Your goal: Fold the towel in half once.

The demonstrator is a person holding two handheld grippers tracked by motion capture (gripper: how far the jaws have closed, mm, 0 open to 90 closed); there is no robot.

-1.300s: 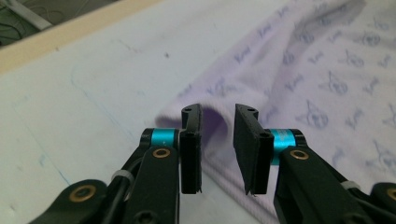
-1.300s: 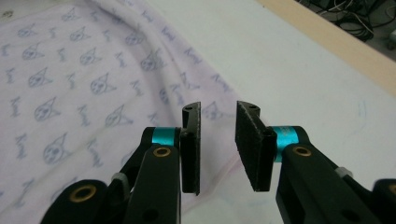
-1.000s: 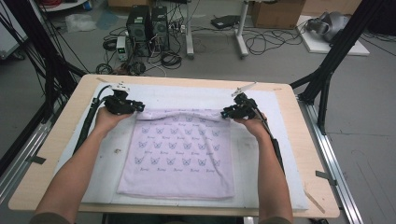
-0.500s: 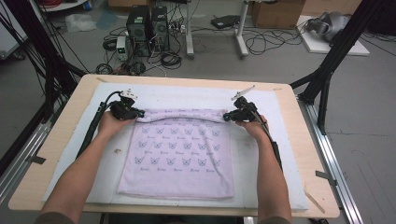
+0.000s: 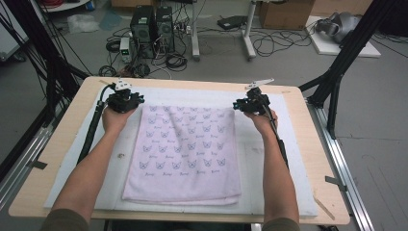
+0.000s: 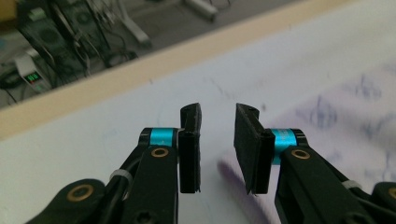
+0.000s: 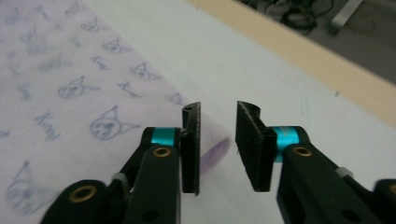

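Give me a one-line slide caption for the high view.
Both grippers, left and right, jaws just opened, flank the far corners of a lilac printed towel lying flat on the white mat.

black jaws, cyan bands, brass screws

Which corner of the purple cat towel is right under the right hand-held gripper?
The far right corner of the pale purple cat-print towel, lying flat below the open right hand-held gripper. The near corners lie far off.
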